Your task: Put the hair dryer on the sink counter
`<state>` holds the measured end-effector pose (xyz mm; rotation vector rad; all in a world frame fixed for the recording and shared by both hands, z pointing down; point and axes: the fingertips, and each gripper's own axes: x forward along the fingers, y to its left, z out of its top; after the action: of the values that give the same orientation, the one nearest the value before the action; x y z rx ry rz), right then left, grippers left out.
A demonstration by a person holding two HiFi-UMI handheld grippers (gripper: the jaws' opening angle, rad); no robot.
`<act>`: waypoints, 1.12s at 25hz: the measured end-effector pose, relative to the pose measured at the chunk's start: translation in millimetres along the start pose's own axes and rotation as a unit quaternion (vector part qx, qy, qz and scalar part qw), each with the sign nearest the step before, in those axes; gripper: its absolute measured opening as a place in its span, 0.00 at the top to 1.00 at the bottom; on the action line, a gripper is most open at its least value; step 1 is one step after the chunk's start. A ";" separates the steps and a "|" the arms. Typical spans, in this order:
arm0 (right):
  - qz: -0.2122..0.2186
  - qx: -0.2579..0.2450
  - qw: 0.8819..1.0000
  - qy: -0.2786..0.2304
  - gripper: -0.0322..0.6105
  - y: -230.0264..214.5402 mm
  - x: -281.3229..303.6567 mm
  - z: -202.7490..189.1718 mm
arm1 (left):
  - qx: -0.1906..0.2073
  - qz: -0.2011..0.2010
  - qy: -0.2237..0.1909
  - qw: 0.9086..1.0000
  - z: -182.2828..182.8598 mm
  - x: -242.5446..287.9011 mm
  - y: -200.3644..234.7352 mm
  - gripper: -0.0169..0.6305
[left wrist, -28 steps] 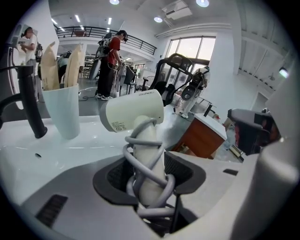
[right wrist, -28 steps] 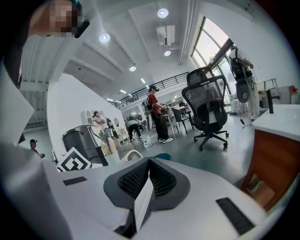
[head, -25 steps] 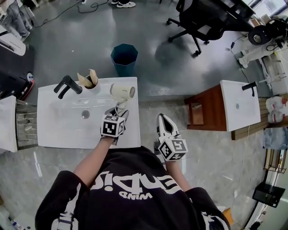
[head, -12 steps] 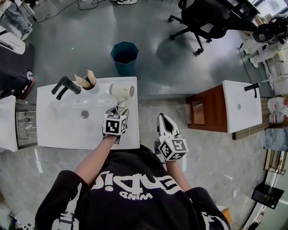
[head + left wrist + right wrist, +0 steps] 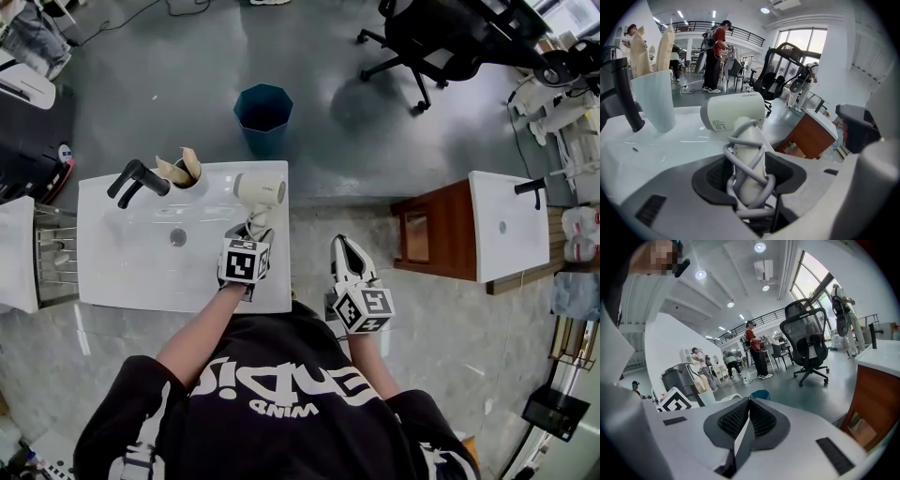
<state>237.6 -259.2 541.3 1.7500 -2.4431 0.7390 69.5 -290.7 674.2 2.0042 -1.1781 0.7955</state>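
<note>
The sink counter (image 5: 122, 272) seems already to bear the hair dryer (image 5: 260, 188), barrel lying near the far right corner beside the cup (image 5: 185, 172). The release should therefore finish slowly, then back straight off, keeping the barrel clear of the right edge. The left gripper (image 5: 251, 232) has just been opening, its pads snug on the cord-wrapped handle between them. The right gripper (image 5: 343, 247), closed and empty, hangs beyond the right edge.

Glossy grey floor (image 5: 169, 84) meets pale marbled tiles (image 5: 450, 356). A teal bin (image 5: 263, 111) and a black office chair (image 5: 422, 42) stand on the grey. A wooden cabinet (image 5: 441, 230) carries a white basin (image 5: 497, 253). Tall windows (image 5: 808, 37) and round ceiling lights (image 5: 760, 247) brighten the hall, and a railed gallery (image 5: 693, 24), possibly a mezzanine, crosses the back.
</note>
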 end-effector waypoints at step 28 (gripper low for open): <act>0.004 0.005 1.000 0.008 0.91 2.7 2.6 -7.0 | -0.007 -0.026 -0.013 1.000 3.5 -2.0 -7.6 0.54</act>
<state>232.5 -258.0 547.4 1.7306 -2.4421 0.7633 76.1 -289.7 668.8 2.0297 -1.1394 0.7356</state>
